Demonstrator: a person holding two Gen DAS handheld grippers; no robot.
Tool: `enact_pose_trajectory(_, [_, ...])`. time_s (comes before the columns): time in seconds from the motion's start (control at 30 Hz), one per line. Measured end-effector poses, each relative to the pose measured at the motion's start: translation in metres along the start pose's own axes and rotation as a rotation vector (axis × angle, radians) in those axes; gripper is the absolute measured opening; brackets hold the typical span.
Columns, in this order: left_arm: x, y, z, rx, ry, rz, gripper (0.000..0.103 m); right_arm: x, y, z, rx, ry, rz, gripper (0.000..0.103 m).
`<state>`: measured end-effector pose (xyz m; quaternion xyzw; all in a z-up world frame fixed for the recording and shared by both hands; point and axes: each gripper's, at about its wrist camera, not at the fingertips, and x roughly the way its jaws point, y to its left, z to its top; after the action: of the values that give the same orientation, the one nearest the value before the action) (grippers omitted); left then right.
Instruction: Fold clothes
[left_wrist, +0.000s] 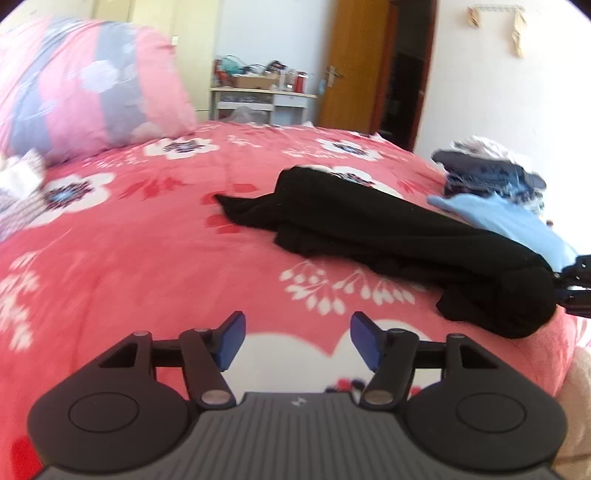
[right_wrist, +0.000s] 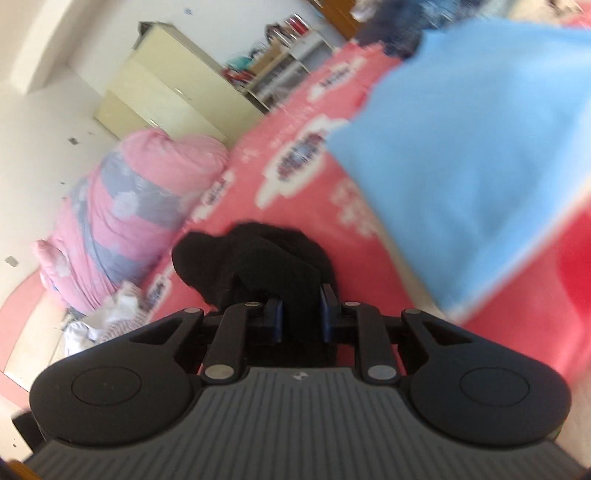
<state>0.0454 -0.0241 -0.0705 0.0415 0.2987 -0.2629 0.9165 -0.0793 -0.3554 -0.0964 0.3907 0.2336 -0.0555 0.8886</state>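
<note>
At the bottom of the left wrist view, the left gripper (left_wrist: 297, 341) has its blue pads (left_wrist: 232, 339) apart, with nothing between them; only the red flowered bedcover (left_wrist: 147, 258) lies under them. A little further, in the middle right of this frame, the black garment (left_wrist: 388, 236) lies bunched in a long strip on the bedcover. Its near end meets the right gripper (left_wrist: 572, 280) at the right edge.

In the right wrist view, the right gripper (right_wrist: 301, 314) is clamped on a fold of the black garment (right_wrist: 266, 258), in the lower middle of the frame. The view is tilted and blurred. A light blue cloth (right_wrist: 461, 166) fills the upper right and hides much of the bed behind it.

Further away, a pink and grey quilt roll (left_wrist: 85, 85) stands at the upper left, and a pile of dark clothes (left_wrist: 487, 170) at the right. Behind the bed are a cluttered white shelf (left_wrist: 258, 99) and a wooden door (left_wrist: 358, 62).
</note>
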Motion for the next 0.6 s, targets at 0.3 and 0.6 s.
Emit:
enact_pose_trajectory(0.3, [0.076, -0.038, 0.039, 0.214, -0.01, 0.014, 0.067, -0.018, 0.037, -0.001, -0.431, -0.058, -0.117, 0.033])
enact_pose_trajectory(0.6, [0.145, -0.066, 0.07, 0.296, 0.02, -0.016, 0.032, -0.03, 0.029, -0.001, -0.473, -0.126, -0.096, 0.04])
